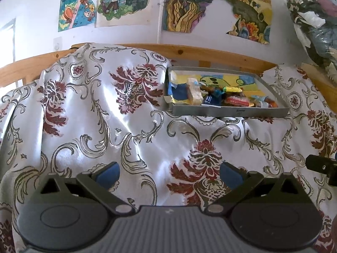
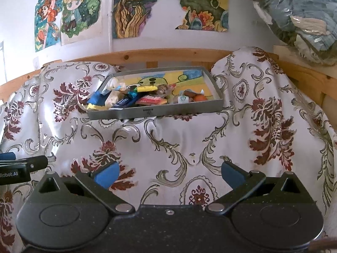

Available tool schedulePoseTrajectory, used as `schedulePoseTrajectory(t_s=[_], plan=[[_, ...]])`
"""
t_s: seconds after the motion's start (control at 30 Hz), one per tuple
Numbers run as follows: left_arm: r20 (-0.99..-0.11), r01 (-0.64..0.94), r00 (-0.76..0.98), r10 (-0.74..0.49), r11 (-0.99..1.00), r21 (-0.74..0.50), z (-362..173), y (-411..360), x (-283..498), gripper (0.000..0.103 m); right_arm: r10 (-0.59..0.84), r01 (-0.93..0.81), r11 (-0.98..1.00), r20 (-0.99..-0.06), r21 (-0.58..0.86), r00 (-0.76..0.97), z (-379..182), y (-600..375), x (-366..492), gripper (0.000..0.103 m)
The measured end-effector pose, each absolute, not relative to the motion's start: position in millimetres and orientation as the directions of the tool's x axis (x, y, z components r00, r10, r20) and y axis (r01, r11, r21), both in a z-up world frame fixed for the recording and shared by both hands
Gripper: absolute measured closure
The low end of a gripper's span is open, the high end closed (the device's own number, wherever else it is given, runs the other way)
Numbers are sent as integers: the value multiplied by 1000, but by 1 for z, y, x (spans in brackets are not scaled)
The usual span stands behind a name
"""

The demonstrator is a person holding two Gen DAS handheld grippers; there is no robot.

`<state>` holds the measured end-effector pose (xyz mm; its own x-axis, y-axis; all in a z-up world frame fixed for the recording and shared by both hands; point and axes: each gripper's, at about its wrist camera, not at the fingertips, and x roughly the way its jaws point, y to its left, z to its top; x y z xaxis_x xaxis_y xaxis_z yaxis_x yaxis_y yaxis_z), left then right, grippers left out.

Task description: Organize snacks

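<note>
Snacks [image 2: 147, 98] lie heaped in the far grey tray [image 2: 155, 111], seemingly unsorted; left gripper [image 1: 169, 176] and right gripper [image 2: 169, 174] both hang spread, empty.

I can't read the wrappers heaped in the tray [image 2: 212, 80], and the bagged bundle [image 2: 294, 16] runs off my frame's right edge.

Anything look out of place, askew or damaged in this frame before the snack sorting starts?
Two things. In the grey tray, the blue-and-yellow wrapper at the left end hangs over the rim instead of lying inside. On the wall, the right-hand poster is torn, with a ragged piece missing. Both grippers' jaws are open and empty.
</note>
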<state>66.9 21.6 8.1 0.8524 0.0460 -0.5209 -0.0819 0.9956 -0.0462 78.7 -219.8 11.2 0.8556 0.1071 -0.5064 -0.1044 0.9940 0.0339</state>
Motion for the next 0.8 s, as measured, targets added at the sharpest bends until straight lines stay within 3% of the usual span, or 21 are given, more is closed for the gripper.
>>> schedulePoseTrajectory(t_s=[0.8], plan=[[-520,-77,853,41,996,-48,9,23,67,1,111,-114,993,-508,25,854,10,-217,78,1]])
